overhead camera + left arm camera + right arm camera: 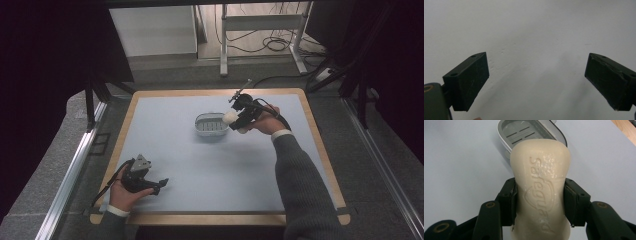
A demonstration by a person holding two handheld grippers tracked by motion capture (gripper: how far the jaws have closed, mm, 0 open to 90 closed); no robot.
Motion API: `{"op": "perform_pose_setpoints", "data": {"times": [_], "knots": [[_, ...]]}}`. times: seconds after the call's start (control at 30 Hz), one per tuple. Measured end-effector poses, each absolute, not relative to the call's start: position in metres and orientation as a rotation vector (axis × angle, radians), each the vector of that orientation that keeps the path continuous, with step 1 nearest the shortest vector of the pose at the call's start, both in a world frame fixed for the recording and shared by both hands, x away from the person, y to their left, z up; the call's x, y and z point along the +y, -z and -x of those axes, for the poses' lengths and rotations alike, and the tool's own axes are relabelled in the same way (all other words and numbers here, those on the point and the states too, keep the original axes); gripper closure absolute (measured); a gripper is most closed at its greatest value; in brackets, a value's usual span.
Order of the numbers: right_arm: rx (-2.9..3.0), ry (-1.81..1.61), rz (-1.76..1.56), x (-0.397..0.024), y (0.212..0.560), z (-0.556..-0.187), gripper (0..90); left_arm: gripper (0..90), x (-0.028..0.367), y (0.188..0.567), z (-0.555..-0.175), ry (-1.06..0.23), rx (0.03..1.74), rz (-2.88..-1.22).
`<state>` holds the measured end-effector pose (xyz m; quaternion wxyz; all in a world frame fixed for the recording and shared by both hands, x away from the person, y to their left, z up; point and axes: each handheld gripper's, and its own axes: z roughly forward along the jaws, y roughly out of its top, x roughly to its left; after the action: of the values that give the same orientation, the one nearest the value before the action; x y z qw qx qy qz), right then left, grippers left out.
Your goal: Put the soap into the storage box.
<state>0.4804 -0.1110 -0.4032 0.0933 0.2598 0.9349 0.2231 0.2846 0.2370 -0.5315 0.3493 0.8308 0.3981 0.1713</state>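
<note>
The right gripper (239, 119) has a cream bar of soap (541, 192) clamped across its narrow waist, one jaw pressed into each side. The bar's long axis runs straight out along the jaws, so about half of it sticks past the tips. From above, the soap (230, 118) hangs in the air at the right-hand rim of the soap dish (204, 131), clear of the blue mat (215, 165).

What matters for the next move is how the bar lies against the dish. In the right gripper view the dish (509, 131) sits just beyond the free end of the soap, its slotted floor showing past the bar's tip, and its length runs at an angle to the bar's. My guess is that the soap is bound for the dish, so it would have to travel a little further over the rim and turn to line up with the slots before the jaws let go.

The left gripper (161, 183) rests low on the mat, well apart from the dish toward the person's side, jaws spread wide around nothing. The right hand (264, 122) is far nearer the dish.
</note>
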Motion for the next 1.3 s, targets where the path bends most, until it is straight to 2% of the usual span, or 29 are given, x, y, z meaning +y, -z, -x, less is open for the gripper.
{"op": "perform_pose_setpoints", "data": {"times": [1.3], "knots": [[2.866,-0.635,-0.475,-0.052,0.424,-0.523,49.1,6.0,0.237,0.531,-0.285,-0.441,1.028,-2.153]]}}
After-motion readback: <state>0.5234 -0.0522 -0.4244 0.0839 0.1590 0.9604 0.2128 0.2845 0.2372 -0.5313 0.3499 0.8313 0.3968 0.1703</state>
